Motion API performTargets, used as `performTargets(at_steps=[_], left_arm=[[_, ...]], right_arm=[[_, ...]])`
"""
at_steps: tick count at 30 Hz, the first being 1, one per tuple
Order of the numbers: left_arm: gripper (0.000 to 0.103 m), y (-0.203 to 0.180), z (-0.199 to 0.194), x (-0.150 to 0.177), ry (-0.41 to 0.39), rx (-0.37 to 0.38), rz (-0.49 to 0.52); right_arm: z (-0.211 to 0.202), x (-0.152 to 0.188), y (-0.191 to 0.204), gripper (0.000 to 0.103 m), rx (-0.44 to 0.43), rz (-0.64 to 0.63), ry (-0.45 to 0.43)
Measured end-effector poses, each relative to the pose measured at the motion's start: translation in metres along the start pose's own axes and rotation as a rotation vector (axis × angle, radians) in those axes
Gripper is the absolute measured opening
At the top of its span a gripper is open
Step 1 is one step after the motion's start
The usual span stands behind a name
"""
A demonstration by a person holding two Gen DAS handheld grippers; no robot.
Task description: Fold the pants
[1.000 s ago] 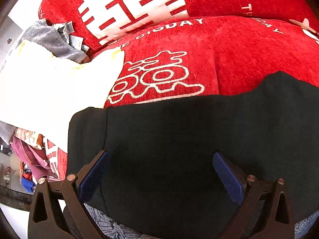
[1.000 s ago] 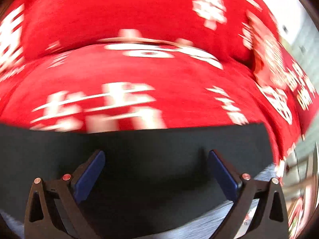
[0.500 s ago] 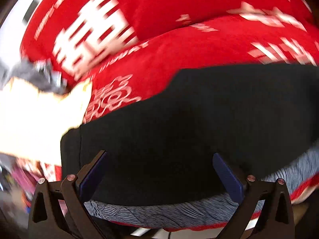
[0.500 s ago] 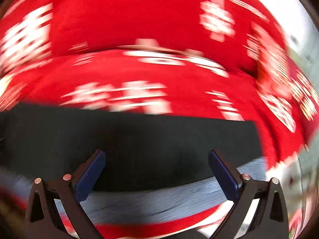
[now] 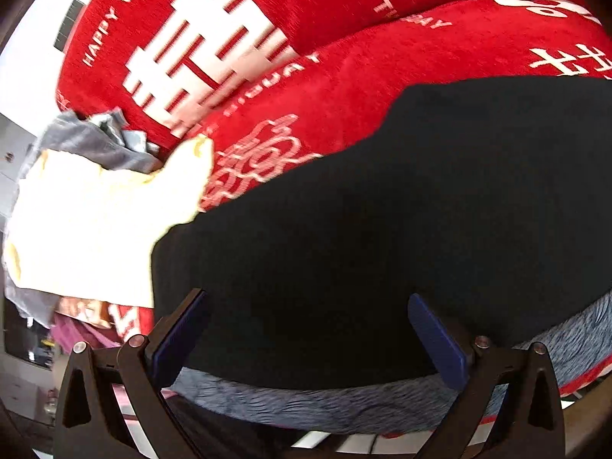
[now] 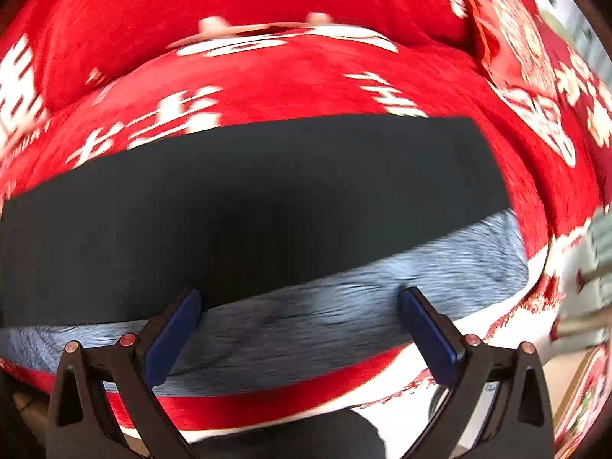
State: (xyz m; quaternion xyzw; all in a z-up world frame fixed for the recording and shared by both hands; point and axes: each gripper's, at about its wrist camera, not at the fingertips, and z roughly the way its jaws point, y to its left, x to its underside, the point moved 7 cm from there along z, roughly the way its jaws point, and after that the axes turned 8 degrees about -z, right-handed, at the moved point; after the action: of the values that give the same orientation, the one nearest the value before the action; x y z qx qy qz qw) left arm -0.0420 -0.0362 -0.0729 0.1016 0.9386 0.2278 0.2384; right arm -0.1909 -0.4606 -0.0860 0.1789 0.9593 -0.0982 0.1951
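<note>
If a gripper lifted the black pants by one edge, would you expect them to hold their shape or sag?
The black pants would probably sag: they lie limp, following the curve of the red sofa cover. They look thin and light. On the fuzzy grey blanket they may drag rather than slide.

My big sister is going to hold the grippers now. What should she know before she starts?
Left gripper: open, holding nothing, hovering over the black pants.
Right gripper: open, holding nothing, over the near edge of the pants, above the grey-blue fuzzy cloth.
The pants lie flat as a long dark strip across the red sofa cover, on top of the fuzzy cloth. A pale yellow cloth lies at their left end.
Done: the pants look laid out smooth; how many folds are in cannot be told.
Left: probably grip an end and fold it across.
</note>
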Motion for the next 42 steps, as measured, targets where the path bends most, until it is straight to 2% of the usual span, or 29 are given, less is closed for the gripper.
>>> performTargets(at_steps=[5, 9, 13, 17, 20, 21, 25, 27, 29, 31, 33, 37, 39, 42], left_arm=[[0.103, 0.041, 0.007, 0.009, 0.007, -0.043, -0.059], [0.103, 0.089, 0.028, 0.029, 0.072, -0.051, -0.158], [0.103, 0.135, 0.046, 0.048, 0.131, -0.048, -0.284], [0.103, 0.166, 0.076, 0.065, 0.211, -0.135, -0.324], [0.103, 0.172, 0.074, 0.065, 0.225, -0.069, -0.4], [0.103, 0.17, 0.069, 0.062, 0.216, -0.047, -0.407], [0.103, 0.132, 0.039, 0.033, 0.164, 0.114, -0.391], [0.103, 0.092, 0.016, 0.016, 0.139, 0.231, -0.345], [0.103, 0.049, -0.005, 0.003, 0.124, 0.335, -0.275], [0.103, -0.003, -0.025, -0.011, 0.142, 0.459, -0.191], [0.103, -0.045, -0.04, -0.016, 0.169, 0.536, -0.129], [0.103, -0.124, -0.072, -0.023, 0.152, 0.586, 0.007], [0.103, -0.146, -0.078, -0.025, 0.142, 0.579, 0.045], [0.103, -0.161, -0.074, -0.025, 0.179, 0.57, 0.044]], right_arm=[[0.01, 0.0, -0.032, 0.103, -0.059, 0.068, -0.021], [0.006, -0.004, -0.039, 0.103, -0.007, 0.031, -0.04], [0.007, -0.006, -0.054, 0.103, 0.014, 0.073, -0.032], [0.0, -0.008, -0.052, 0.103, 0.086, 0.032, -0.033], [-0.015, -0.008, -0.045, 0.103, 0.147, 0.001, -0.037], [-0.02, -0.009, -0.041, 0.103, 0.133, -0.006, -0.048], [-0.038, -0.008, -0.029, 0.103, 0.011, 0.005, -0.088], [-0.042, -0.001, -0.033, 0.103, -0.084, 0.059, -0.098], [-0.041, 0.006, -0.04, 0.103, -0.135, 0.106, -0.105], [-0.037, 0.017, -0.045, 0.103, -0.156, 0.123, -0.101], [-0.032, 0.025, -0.049, 0.103, -0.18, 0.136, -0.097], [-0.022, 0.042, -0.05, 0.103, -0.285, 0.215, -0.115], [-0.015, 0.047, -0.05, 0.103, -0.363, 0.262, -0.136], [-0.009, 0.049, -0.044, 0.103, -0.432, 0.274, -0.163]])
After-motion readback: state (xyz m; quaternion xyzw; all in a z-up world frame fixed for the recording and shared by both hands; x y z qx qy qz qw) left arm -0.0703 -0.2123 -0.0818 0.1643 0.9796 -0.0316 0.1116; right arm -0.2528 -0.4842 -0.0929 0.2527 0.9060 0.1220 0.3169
